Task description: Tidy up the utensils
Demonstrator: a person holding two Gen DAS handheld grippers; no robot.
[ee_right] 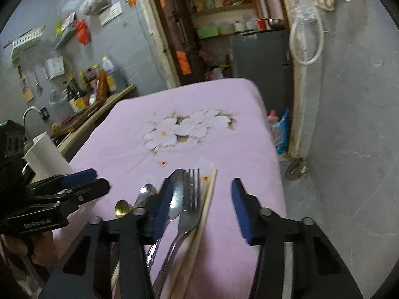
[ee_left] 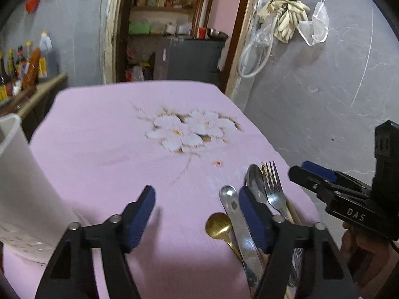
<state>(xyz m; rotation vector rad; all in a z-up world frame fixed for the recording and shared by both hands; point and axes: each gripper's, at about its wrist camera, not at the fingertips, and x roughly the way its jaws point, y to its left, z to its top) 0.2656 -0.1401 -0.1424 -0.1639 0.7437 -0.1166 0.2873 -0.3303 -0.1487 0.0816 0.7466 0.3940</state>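
Several utensils lie side by side at the near right of the pink tablecloth [ee_left: 99,149]: a small gold spoon [ee_left: 218,225], a flat steel piece [ee_left: 234,214], a steel spoon [ee_left: 255,182], a fork [ee_left: 273,186] and pale chopsticks [ee_left: 291,211]. My left gripper [ee_left: 199,211] hangs open over the cloth; its right finger sits above the steel pieces. In the right wrist view my right gripper [ee_right: 202,206] is open, with the fork [ee_right: 190,199] and chopsticks [ee_right: 208,199] lying between its pads, untouched. A white utensil holder [ee_left: 15,174] stands at the left.
A counter with sauce bottles [ee_right: 84,87] and a tap [ee_right: 30,114] runs along the left wall. A doorway with shelves [ee_left: 162,12] opens beyond the table's far edge. The table's right edge drops to a grey floor [ee_right: 349,174].
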